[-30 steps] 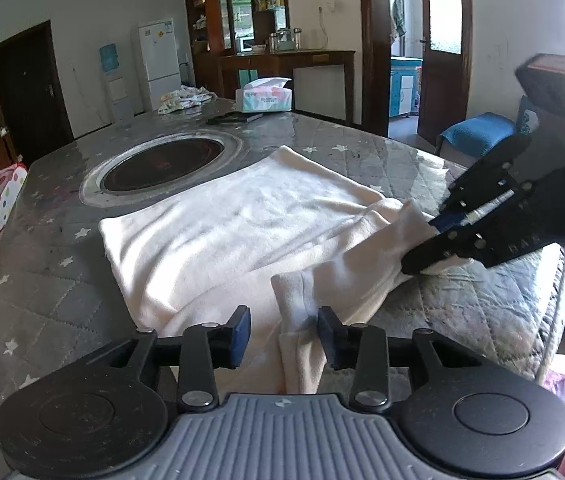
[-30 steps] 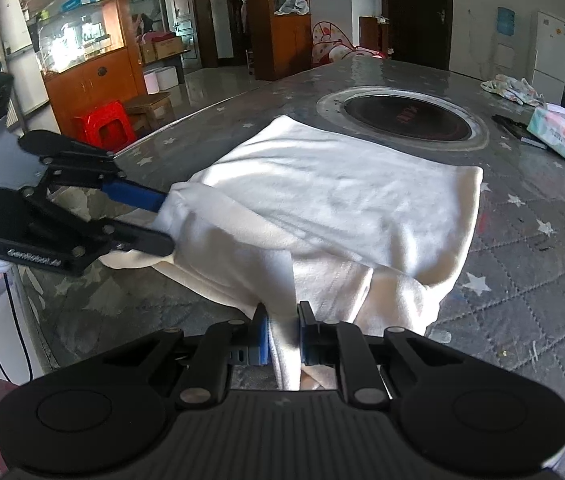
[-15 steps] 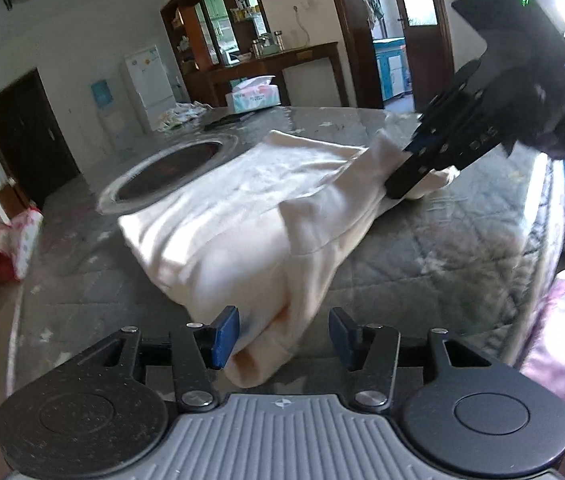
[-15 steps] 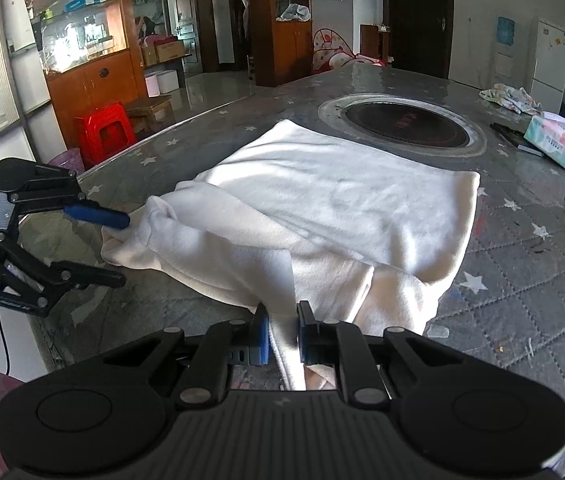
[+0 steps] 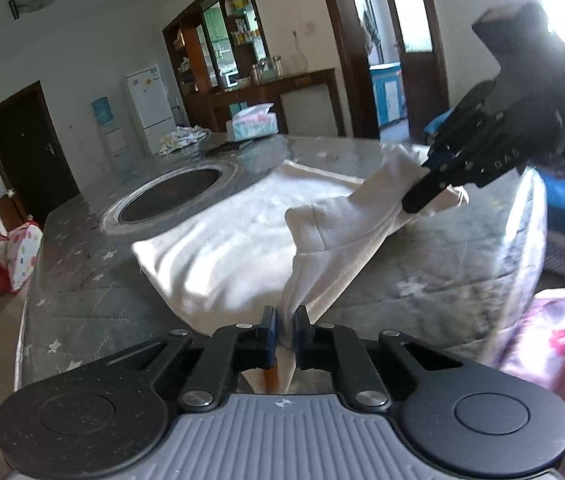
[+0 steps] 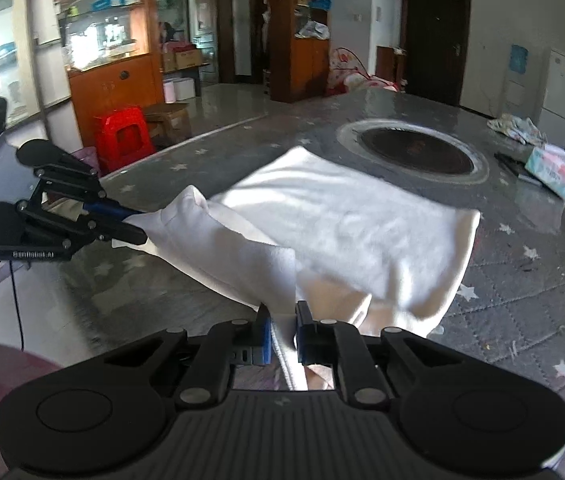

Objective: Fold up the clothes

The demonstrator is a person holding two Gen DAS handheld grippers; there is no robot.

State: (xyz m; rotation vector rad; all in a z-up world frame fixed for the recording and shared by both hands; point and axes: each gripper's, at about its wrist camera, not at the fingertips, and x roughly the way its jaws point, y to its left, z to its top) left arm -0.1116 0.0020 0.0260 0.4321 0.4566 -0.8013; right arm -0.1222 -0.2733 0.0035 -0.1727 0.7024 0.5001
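Half a second ago spread, the left gripper has just closed, pinching the white garment. Right gripper stays clamped on another edge, cloth lifted between them.

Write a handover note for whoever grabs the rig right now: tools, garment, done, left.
Left tool: jaws have just closed, now shut on a near edge of the white garment.
Right tool: shut on the same near part of the garment, further along it.
Garment: mostly flat on the grey quilted table, in front of the round inset; the pinched strip is lifted off the table between the two tools.
Done: both grips set.
Left: probably carry the held strip over the flat part, lay it down, release, then finish the remaining folds.
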